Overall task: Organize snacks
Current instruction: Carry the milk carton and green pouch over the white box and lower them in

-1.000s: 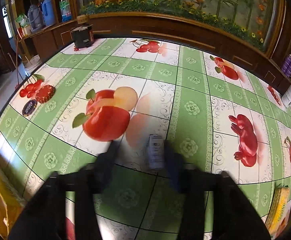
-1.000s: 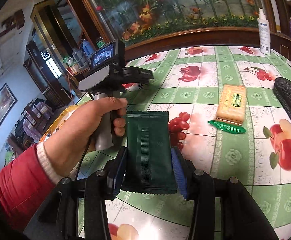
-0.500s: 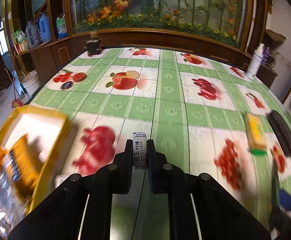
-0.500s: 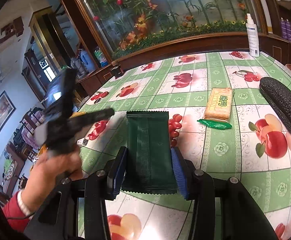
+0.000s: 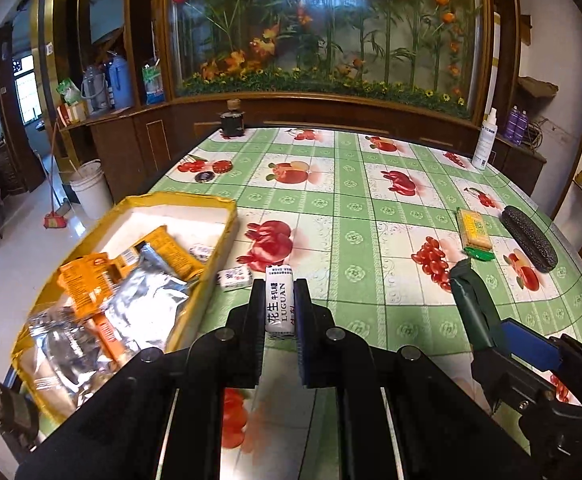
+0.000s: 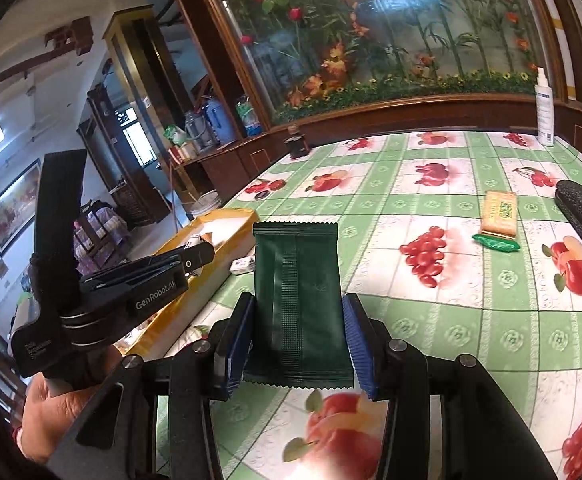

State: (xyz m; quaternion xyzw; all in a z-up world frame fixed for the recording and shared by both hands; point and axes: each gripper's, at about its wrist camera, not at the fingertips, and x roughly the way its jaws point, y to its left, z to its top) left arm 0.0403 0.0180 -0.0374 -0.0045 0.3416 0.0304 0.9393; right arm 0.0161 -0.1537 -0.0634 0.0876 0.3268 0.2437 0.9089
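My left gripper (image 5: 279, 300) is shut on a small white candy bar (image 5: 279, 304) with black lettering, held above the tablecloth beside the yellow box (image 5: 227, 216). That box sits at the table's left edge and holds several orange and silver snack packets (image 5: 131, 292). My right gripper (image 6: 297, 336) is shut on a dark green flat packet (image 6: 297, 304) that stands upright between its blue pads. Seen from the right wrist, the left gripper (image 6: 201, 254) hovers over the yellow box (image 6: 227, 248). A small white wrapped candy (image 5: 233, 277) lies on the cloth by the box.
A yellow cracker pack (image 5: 474, 229) and a green wrapper (image 5: 479, 255) lie at the right, next to a dark speckled case (image 5: 529, 238). A white spray bottle (image 5: 485, 140) and a black pot (image 5: 231, 122) stand at the far edge. A hand (image 6: 59, 408) grips the left tool.
The left gripper closed on the white candy bar, lifted it and carried it left toward the yellow box. The right gripper, still holding the green packet, shifted left as well.
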